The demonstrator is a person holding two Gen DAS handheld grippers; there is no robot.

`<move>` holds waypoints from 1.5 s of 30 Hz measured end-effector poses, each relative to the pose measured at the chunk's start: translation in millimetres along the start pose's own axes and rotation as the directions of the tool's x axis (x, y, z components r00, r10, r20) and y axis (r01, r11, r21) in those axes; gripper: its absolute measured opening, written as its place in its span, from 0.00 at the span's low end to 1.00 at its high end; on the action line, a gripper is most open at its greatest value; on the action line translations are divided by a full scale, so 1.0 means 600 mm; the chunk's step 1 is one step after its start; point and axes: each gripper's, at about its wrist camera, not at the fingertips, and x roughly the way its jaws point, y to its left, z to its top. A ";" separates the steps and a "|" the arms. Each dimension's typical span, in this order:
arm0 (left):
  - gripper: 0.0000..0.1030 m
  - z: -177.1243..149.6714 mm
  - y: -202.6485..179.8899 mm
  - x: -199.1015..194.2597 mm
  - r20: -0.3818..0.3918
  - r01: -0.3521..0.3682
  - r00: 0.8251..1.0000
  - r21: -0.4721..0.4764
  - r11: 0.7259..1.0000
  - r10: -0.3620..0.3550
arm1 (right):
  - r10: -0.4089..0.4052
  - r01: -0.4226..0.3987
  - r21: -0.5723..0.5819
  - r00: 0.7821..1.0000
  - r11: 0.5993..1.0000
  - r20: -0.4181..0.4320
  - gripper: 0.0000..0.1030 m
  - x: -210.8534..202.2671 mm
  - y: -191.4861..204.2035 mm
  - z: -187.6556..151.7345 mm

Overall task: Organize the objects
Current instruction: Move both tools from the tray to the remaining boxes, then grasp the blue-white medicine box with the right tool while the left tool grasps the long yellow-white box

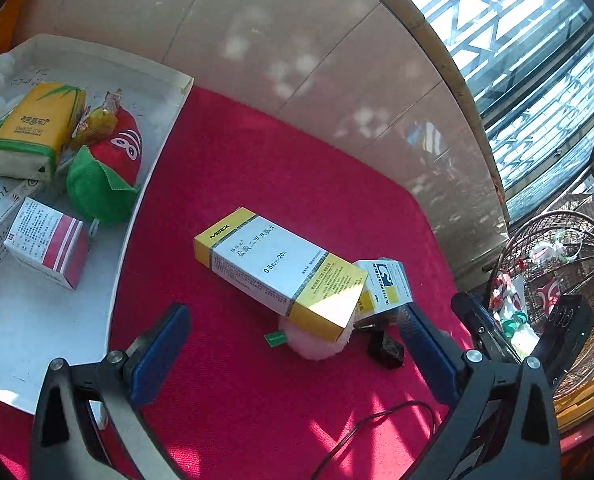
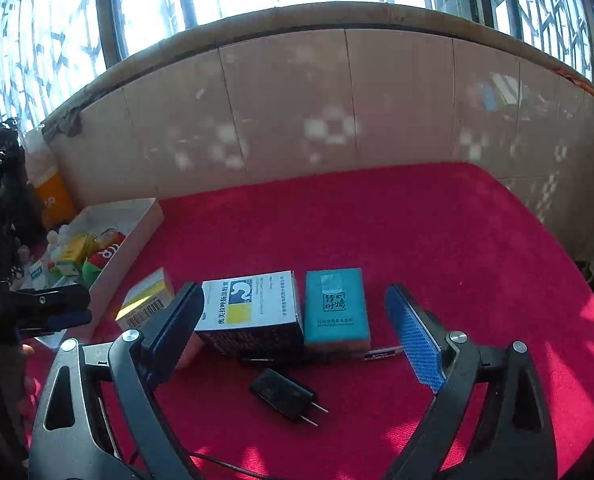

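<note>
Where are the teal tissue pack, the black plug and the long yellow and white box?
teal tissue pack (image 2: pixel 334 306): right wrist view, middle of its top face.
black plug (image 2: pixel 281 394): right wrist view, middle of its body, behind the two prongs.
long yellow and white box (image 1: pixel 275 262): left wrist view, white middle of its top face.

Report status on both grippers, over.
Left gripper open, empty. Right gripper open, empty. Yellow-white box lies on red cloth, outside tray. Charger plug nearby.

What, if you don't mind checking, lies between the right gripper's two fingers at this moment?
In the right wrist view, the open right gripper brackets the blue-and-white medicine box and the teal tissue pack; the black plug adapter lies nearer.
</note>
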 end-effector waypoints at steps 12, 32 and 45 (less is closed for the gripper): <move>1.00 0.016 -0.007 0.024 0.027 -0.048 0.998 -0.134 0.990 0.052 | 0.039 -0.045 -0.086 0.997 0.995 -0.064 0.90 0.077 0.044 -0.010; 1.00 0.014 0.035 0.093 -0.004 0.043 0.999 -0.455 0.889 -0.051 | 0.059 -0.065 -0.062 0.995 0.996 -0.084 0.80 0.116 0.035 -0.026; 0.35 0.011 0.040 0.090 0.001 0.159 0.985 -0.363 0.918 -0.170 | 0.067 -0.071 -0.060 0.996 0.996 -0.065 0.78 0.096 0.036 -0.033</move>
